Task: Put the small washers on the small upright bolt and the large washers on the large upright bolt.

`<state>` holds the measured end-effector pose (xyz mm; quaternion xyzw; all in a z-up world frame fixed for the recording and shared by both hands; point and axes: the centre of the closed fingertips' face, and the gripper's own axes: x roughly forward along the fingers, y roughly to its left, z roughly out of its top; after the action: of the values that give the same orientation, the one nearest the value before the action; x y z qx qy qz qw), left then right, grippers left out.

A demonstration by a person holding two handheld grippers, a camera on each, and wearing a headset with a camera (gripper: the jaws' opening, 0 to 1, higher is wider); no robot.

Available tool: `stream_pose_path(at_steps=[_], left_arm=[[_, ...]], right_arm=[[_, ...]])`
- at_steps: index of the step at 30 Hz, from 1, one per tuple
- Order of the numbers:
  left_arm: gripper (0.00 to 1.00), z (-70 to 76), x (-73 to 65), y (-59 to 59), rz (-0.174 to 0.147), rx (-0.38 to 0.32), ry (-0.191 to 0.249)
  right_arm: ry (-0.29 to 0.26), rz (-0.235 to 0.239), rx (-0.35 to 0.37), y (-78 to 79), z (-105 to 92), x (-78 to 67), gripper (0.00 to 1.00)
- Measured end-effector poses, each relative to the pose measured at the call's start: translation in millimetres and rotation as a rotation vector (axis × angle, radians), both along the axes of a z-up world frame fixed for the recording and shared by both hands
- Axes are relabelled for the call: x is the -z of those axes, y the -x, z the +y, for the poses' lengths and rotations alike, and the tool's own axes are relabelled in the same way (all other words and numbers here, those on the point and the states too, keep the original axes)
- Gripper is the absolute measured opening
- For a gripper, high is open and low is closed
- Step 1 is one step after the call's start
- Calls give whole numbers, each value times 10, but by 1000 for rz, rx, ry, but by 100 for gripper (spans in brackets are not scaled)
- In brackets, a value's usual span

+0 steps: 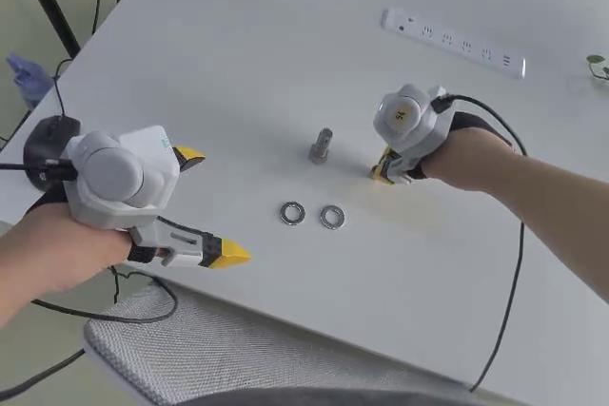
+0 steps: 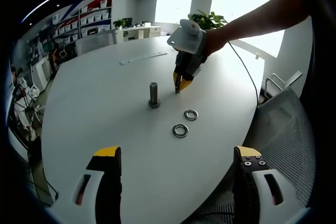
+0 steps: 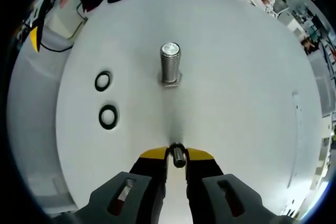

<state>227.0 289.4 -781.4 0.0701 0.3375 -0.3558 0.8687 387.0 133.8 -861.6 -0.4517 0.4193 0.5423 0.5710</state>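
So the right gripper [image 1: 383, 173] has its yellow-tipped jaws clamped on a small silver bolt [image 3: 178, 155], tips down at the white table [image 1: 238, 54], near the larger upright steel bolt [image 1: 322, 146]. Two silver ring washers [image 1: 292, 213] [image 1: 331, 217] lie flat side by side, close to the big bolt on the person's side. The left gripper [image 1: 210, 204] hovers over the table's near edge, jaws wide apart. A white power strip [image 1: 452, 42] sits at the far side.

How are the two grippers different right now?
The left gripper is open and holds nothing; the right gripper is shut on a small bolt. The left hangs by the table edge; the right points down at the table. Both have yellow-tipped fingers.
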Motion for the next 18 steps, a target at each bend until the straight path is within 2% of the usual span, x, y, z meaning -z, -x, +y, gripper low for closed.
stream_pose_path(at_steps=[7, 18], left_arm=[[89, -9, -17, -4, -8, 3, -6], [88, -9, 10, 33, 7, 9, -10]], right_arm=[[-1, 2, -2, 28, 7, -22, 14], [-11, -5, -1, -18, 12, -25, 19]])
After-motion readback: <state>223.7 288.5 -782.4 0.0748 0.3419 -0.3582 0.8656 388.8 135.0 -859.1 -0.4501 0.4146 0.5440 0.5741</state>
